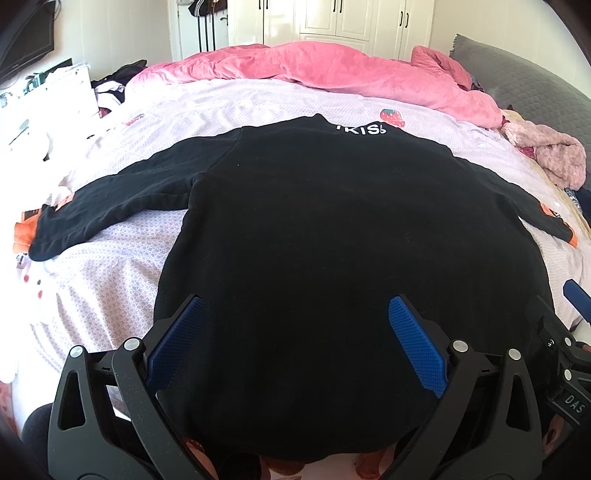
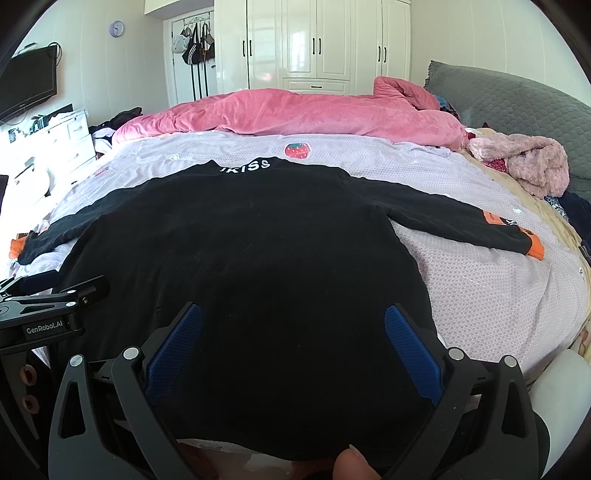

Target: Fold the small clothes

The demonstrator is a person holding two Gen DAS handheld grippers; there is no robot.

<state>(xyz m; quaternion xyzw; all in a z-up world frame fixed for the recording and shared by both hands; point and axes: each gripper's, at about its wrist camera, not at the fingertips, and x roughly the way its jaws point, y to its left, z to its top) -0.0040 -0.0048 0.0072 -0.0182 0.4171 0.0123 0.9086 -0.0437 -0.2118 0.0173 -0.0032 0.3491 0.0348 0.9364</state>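
Both open claws (image 1: 295, 310) (image 2: 293, 314) flank black sweater's (image 1: 314, 221) near hem

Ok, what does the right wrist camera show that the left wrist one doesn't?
Only the right wrist view shows the wall clock, the bags hanging on the door, and the left gripper from the side at its left edge.

Only the left wrist view shows the right gripper at its right edge.

Both show the black sweater spread flat on the bed sheet, sleeves out, with the pink blanket, the TV and the wardrobe beyond. Each camera's own jaws stand open over the hem.
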